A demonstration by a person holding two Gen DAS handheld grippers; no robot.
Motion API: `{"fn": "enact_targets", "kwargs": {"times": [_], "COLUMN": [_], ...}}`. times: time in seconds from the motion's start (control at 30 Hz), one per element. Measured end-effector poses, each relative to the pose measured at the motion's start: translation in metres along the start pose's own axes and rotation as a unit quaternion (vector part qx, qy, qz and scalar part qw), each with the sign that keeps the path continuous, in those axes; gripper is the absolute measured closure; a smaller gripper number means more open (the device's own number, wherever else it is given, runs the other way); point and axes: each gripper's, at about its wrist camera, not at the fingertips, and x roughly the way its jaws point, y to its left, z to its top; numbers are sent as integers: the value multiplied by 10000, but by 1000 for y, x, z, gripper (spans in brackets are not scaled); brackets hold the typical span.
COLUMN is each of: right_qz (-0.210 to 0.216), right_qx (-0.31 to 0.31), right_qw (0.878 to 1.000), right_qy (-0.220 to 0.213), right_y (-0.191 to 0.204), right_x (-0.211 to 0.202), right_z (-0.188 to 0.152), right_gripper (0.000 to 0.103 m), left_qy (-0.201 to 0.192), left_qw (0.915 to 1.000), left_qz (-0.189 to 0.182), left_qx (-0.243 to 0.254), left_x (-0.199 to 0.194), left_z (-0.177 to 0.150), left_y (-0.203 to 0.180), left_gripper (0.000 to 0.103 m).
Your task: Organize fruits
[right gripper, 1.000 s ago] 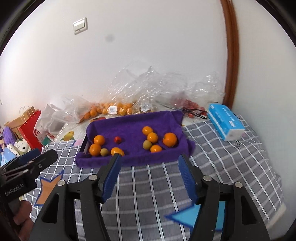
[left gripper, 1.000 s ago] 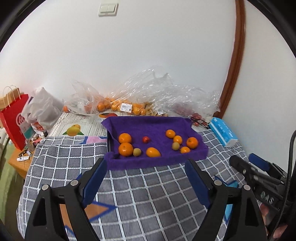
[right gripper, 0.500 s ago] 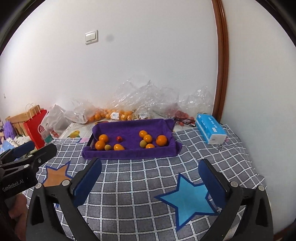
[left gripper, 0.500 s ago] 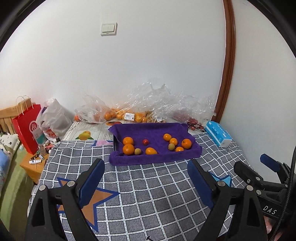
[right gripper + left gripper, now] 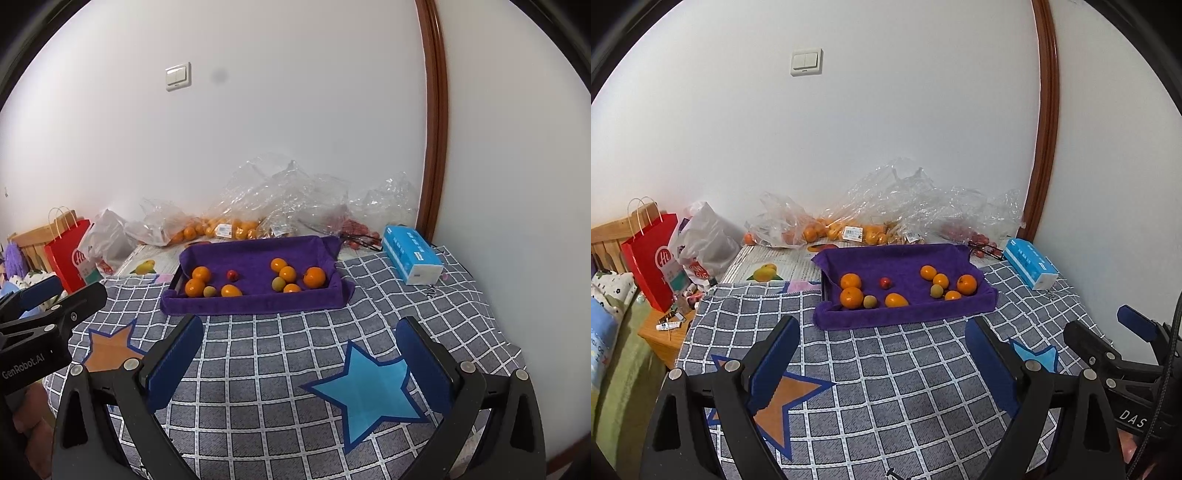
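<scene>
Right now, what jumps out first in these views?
The purple towel-lined tray at mid-table, holding two clusters of orange fruit with one small red fruit between them. Behind it, crumpled clear bags pile against the wall. Both grippers, left and right, hang open and empty over the checked cloth.
</scene>
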Motion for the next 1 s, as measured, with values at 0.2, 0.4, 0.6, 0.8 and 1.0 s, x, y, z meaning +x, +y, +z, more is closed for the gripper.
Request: {"fn": "enact_targets", "kwargs": {"times": [0.2,0.4,0.6,0.8,1.0], "right_qz": [-48,-95,-91,-87,-88], "right_qx": [22,-2,-4,21,25], "right_qw": [10000,10000,10000,10000,10000], "right_qy": [-7,17,29,36,38], "right_y": [-1,0,1,1,1], "right_x": [-1,2,3,3,3], "right_z": [0,0,0,0,0], "right_gripper": [0,0,0,0,0], "left_qy": [-5,16,17,26,21], "left_qw": [10000,10000,10000,10000,10000], "left_qz": [-6,-12,5,6,2], "left_qx": [6,-8,-11,-30,-31], "left_x": [1,2,3,4,4], "left_z": [-1,-1,-1,-2,-1], "left_y": [0,2,4,8,9], "left_gripper": [12,12,12,12,12]}}
